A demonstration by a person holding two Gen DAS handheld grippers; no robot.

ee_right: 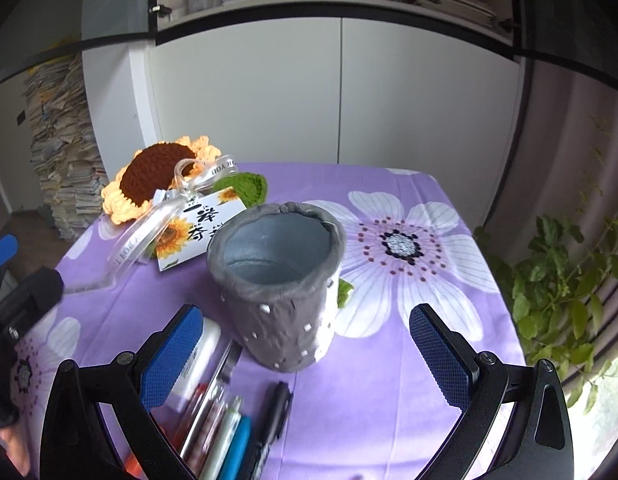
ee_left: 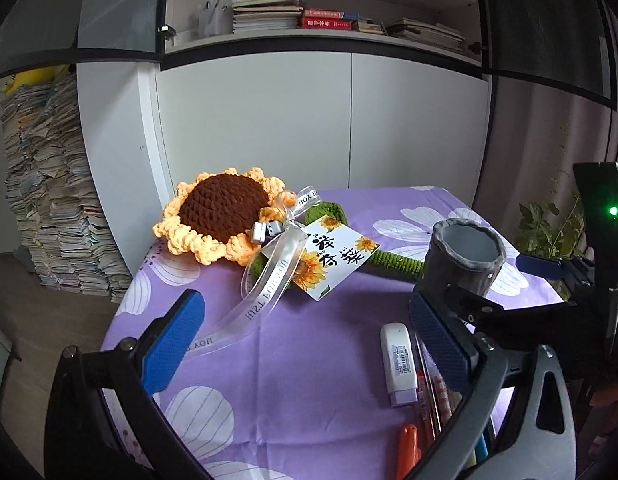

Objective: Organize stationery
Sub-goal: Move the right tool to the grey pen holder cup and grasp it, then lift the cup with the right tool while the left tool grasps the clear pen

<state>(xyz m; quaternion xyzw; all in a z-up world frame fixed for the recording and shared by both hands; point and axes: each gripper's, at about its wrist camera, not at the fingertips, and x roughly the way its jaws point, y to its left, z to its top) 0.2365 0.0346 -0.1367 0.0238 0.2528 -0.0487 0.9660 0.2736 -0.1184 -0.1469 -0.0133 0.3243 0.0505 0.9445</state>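
A grey pen holder [ee_right: 277,284] stands upright and empty on the purple flowered tablecloth [ee_right: 389,380]; it also shows in the left wrist view [ee_left: 463,258]. My right gripper [ee_right: 305,356] is open and empty, just short of the holder, its jaws wider than it. Several pens and markers [ee_right: 225,420] lie in a bunch at the near left, with a white correction tape case [ee_left: 398,364] beside them and an orange-capped pen [ee_left: 407,452]. My left gripper [ee_left: 305,344] is open and empty above the cloth, left of the case.
A crocheted sunflower [ee_left: 223,212] with ribbon and a gift card [ee_left: 333,258] lies at the table's far left. White cabinets [ee_left: 309,120] stand behind, with a stack of papers [ee_left: 53,184] on the left. A green plant [ee_right: 565,288] is off the table's right edge.
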